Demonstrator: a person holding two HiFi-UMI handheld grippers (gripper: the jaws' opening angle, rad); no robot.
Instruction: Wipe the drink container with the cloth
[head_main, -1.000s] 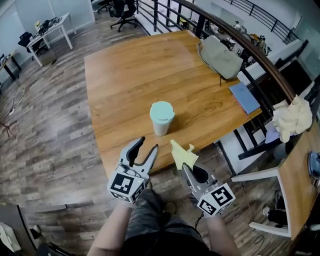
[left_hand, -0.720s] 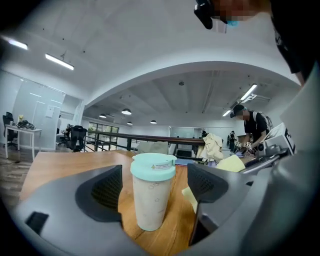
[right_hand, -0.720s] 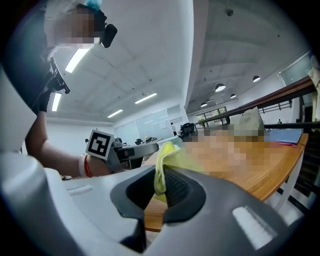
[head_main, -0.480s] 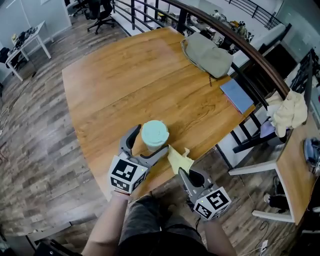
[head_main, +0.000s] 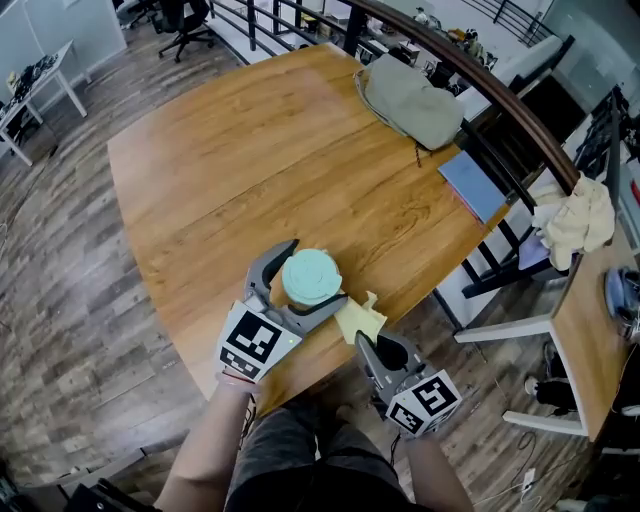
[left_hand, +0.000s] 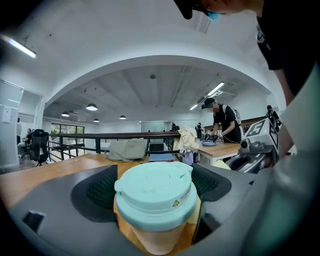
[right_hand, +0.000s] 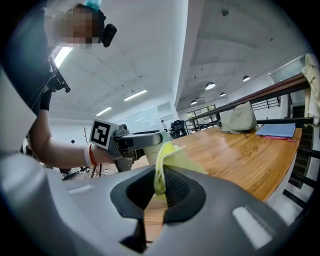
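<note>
A drink cup with a mint-green lid (head_main: 311, 277) stands near the front edge of the wooden table (head_main: 250, 150). My left gripper (head_main: 315, 272) has just been opening, and its jaws now stand wide on either side of the cup. In the left gripper view the cup (left_hand: 155, 195) sits between the pads with a small gap on each side. My right gripper (head_main: 372, 345) is shut on a yellow cloth (head_main: 360, 318), which hangs just right of the cup. The right gripper view shows the cloth (right_hand: 167, 160) pinched between the jaws.
A grey-green bag (head_main: 410, 100) and a blue notebook (head_main: 470, 187) lie at the table's far right side. A dark railing runs behind them. A pale bundle of fabric (head_main: 575, 225) sits on furniture at the right. The cup is close to the table's front edge.
My left gripper moved forward from the table edge, opened wider, and now flanks the cup. The right gripper brought the cloth closer to the cup's right side.
</note>
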